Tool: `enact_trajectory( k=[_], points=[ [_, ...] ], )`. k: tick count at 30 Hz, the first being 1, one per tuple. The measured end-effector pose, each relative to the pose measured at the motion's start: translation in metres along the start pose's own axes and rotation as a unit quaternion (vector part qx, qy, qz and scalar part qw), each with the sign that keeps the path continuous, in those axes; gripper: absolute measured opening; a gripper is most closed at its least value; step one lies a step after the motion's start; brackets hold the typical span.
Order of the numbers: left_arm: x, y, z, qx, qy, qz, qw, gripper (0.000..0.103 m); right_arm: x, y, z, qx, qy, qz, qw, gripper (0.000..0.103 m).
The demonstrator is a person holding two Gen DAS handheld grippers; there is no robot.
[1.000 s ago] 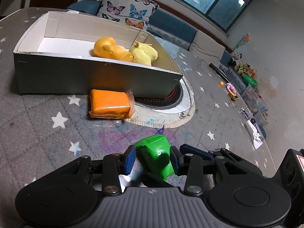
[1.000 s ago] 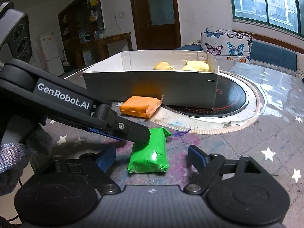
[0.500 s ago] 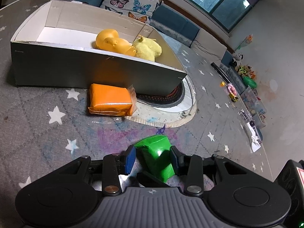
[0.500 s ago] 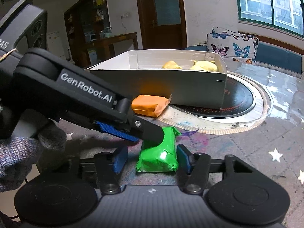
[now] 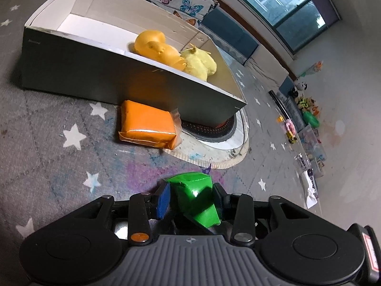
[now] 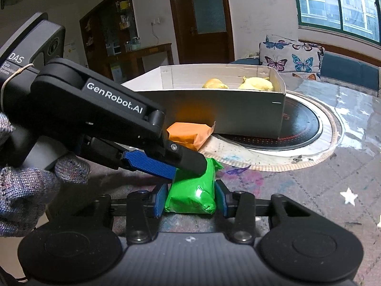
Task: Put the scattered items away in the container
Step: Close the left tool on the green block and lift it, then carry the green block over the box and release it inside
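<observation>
A green packet (image 5: 194, 199) sits between the pads of my left gripper (image 5: 190, 200), which is shut on it. In the right wrist view my right gripper (image 6: 189, 199) is also shut on the same green packet (image 6: 190, 195), with the left gripper's fingers (image 6: 152, 164) crossing over its top. An orange packet (image 5: 148, 125) lies on the star-patterned cloth against the front wall of the white cardboard box (image 5: 100, 76). The box holds an orange duck toy (image 5: 154, 47) and a yellow plush toy (image 5: 198, 63).
The box rests partly on a round black cooktop (image 6: 300, 128) set in the table. A butterfly cushion (image 6: 290, 57) and sofa lie behind. Toys and clutter (image 5: 307, 119) are on the floor to the right of the table edge.
My right gripper has closed from wide open onto the green packet. The left gripper stays shut on it and has shifted nearer the box, with the packet tilted up.
</observation>
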State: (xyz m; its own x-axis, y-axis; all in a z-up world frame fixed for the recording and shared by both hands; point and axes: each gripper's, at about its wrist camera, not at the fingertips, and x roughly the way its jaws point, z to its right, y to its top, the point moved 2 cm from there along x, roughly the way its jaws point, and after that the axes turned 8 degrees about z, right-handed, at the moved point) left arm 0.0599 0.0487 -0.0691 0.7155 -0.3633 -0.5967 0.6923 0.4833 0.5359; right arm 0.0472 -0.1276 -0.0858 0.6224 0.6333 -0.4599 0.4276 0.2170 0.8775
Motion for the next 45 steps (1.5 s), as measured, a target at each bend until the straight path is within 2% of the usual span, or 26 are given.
enact_trajectory(
  k=[12, 23, 34, 39, 45],
  points=[
    [-0.001, 0.002, -0.001, -0.001, -0.006, 0.006, 1.0000, 0.036, 0.002, 0.003, -0.002, -0.005, 0.003, 0.002, 1.000, 0.042],
    [-0.012, 0.016, 0.005, 0.018, -0.008, 0.033, 0.9993, 0.035, 0.007, 0.019, -0.007, -0.025, 0.011, 0.017, 0.999, 0.041],
    [-0.030, 0.060, 0.011, 0.040, -0.014, 0.092, 0.9948, 0.035, 0.026, 0.066, -0.012, -0.070, 0.022, 0.059, 0.996, 0.041],
    [-0.031, 0.087, 0.011, 0.051, -0.004, 0.117, 0.9918, 0.035, 0.045, 0.090, -0.013, -0.092, 0.027, 0.073, 0.993, 0.041],
    [-0.023, 0.117, 0.001, 0.046, 0.016, 0.132, 0.9900, 0.034, 0.082, 0.115, -0.013, -0.107, 0.038, 0.068, 0.991, 0.041]
  ],
)
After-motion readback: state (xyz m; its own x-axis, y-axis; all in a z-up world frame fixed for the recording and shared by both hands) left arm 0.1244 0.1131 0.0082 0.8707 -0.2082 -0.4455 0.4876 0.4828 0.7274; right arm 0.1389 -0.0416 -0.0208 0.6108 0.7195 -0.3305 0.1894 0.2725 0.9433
